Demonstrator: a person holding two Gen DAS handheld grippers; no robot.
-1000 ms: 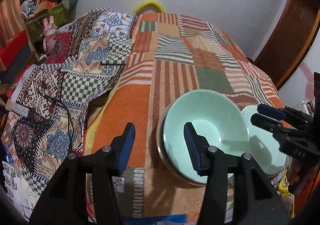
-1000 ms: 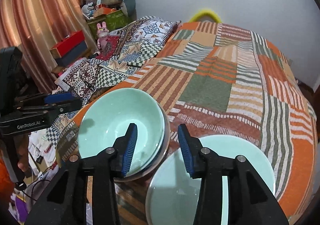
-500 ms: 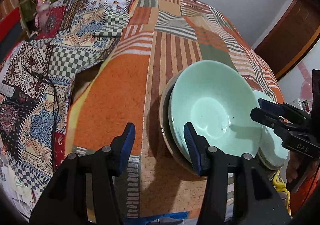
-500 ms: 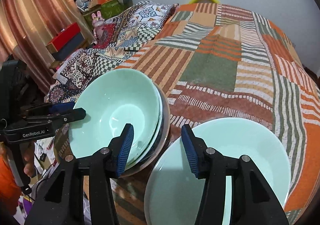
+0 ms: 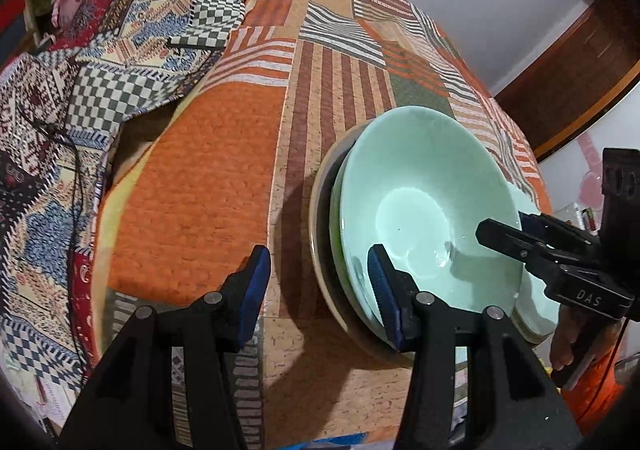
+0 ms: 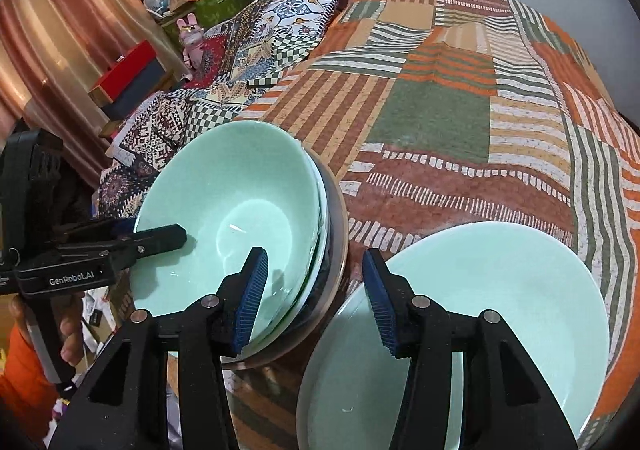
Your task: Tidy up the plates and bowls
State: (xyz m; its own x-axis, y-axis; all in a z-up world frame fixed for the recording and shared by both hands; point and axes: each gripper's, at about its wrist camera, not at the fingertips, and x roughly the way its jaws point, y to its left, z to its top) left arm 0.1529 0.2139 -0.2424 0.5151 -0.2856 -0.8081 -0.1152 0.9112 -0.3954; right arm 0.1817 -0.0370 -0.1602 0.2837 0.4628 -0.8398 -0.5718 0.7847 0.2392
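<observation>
A pale green bowl [image 5: 424,185] [image 6: 240,185] tops a stack nested in a dark bowl with a tan rim [image 5: 320,250] [image 6: 340,226], near the front edge of the patchwork bedspread [image 5: 200,189]. My left gripper [image 5: 320,294] is open and straddles the stack's left rim, with its right finger inside the bowl. My right gripper [image 6: 316,294] is open too and straddles the opposite rim, its left finger inside the bowl. No pad touches the rim. Beside the stack lies a pale green plate [image 6: 500,290] [image 5: 532,314]. Each gripper shows in the other's view: the right gripper [image 5: 508,226], the left gripper [image 6: 152,232].
A checkered patterned blanket [image 5: 120,69] lies crumpled on the bed's left side. A pink rabbit toy [image 6: 192,37], red and dark boxes [image 6: 128,77] and a curtain [image 6: 52,29] stand beyond it. A wooden door [image 5: 580,69] is to the right. The bed's front edge runs just below the bowls.
Both grippers have sunk toward the bowl stack and tipped further down, so the bowls look larger and nearer. The jaws stand about as wide as before.
</observation>
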